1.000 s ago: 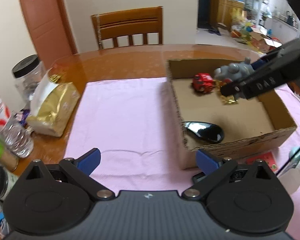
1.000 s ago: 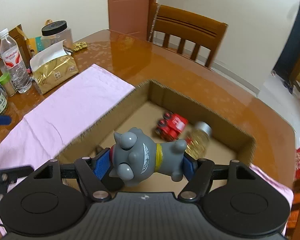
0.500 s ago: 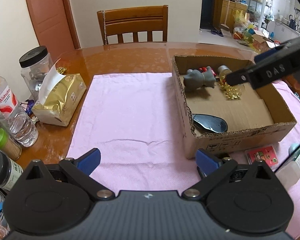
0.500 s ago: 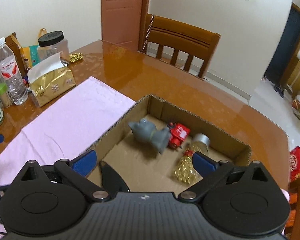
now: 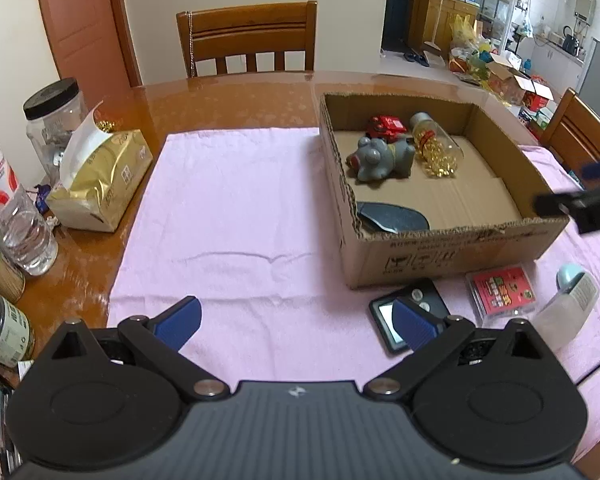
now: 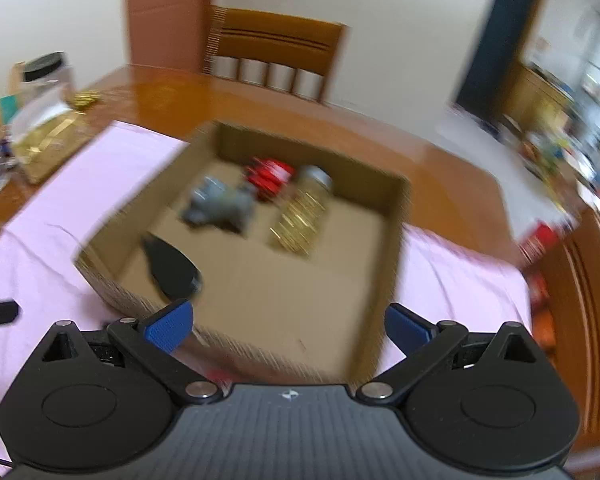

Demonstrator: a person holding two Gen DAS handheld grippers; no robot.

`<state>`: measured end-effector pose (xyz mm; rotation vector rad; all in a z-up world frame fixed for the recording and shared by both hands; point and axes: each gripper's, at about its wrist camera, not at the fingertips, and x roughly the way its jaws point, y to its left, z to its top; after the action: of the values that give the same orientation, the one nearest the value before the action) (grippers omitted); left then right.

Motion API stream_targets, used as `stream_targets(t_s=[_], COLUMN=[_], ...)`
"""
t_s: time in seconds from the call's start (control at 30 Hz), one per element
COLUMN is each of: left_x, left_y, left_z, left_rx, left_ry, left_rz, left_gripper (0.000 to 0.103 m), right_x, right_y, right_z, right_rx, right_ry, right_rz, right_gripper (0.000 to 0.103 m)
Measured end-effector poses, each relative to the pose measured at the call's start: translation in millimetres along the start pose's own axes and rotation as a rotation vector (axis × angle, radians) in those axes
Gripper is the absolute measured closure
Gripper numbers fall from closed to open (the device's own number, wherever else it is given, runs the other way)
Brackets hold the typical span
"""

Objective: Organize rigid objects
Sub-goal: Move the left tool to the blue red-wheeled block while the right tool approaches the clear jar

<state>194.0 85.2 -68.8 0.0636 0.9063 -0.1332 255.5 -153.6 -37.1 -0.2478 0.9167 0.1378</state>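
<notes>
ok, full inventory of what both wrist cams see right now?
box: 1, brown cardboard, on cloth, right
grey toy: 1, in box
red car: 1, in box, far side
capsule bottle: 1, clear, gold contents, lying in box
dark oval object: 1, box near corner
cloth: 1, pink, on table
tissue pack: 1, gold, left
card case: 1, red, before box
left gripper: open
right gripper: open

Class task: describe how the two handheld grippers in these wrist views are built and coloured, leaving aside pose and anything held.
Both match. The left gripper has a dark ribbed body bearing a small pale emblem, two round black housings, black linkage arms with silver pivot pins, and blue ridged finger pads. The right gripper looks the same, with blue pads. No hand or sleeve shows.
</notes>
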Motion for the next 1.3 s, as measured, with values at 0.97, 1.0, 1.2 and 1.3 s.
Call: stream_targets(t_s=[0.97, 1.0, 1.2, 1.3], left_x=[11.7, 12.9, 24.4, 30.7], left_y=[5.0, 4.2, -6.9, -18.8], left_z=[-26.5, -26.6, -22.9, -19.0], left_rx=[-0.008, -0.002, 0.038, 0.058], left_ry=[0.077, 0.079, 0.095, 0.097], left_rz=[-0.011, -0.014, -0.064, -0.099], left_gripper=[0.002, 0.002, 0.002, 0.002], right_x=[8.9, 6.7, -3.6, -5.6], right_y=[82.1, 83.4, 92.4, 97.6], right_z=[-79.7, -83.5, -108.3, -117.1], right_rx=[-0.189, -0.19, -0.143, -0.127], right_ry=[0.176, 0.184, 0.245, 0.247], right_rz=[0.326, 0.325, 0.38, 0.368], right_gripper=[0.0, 0.0, 0.0, 0.0])
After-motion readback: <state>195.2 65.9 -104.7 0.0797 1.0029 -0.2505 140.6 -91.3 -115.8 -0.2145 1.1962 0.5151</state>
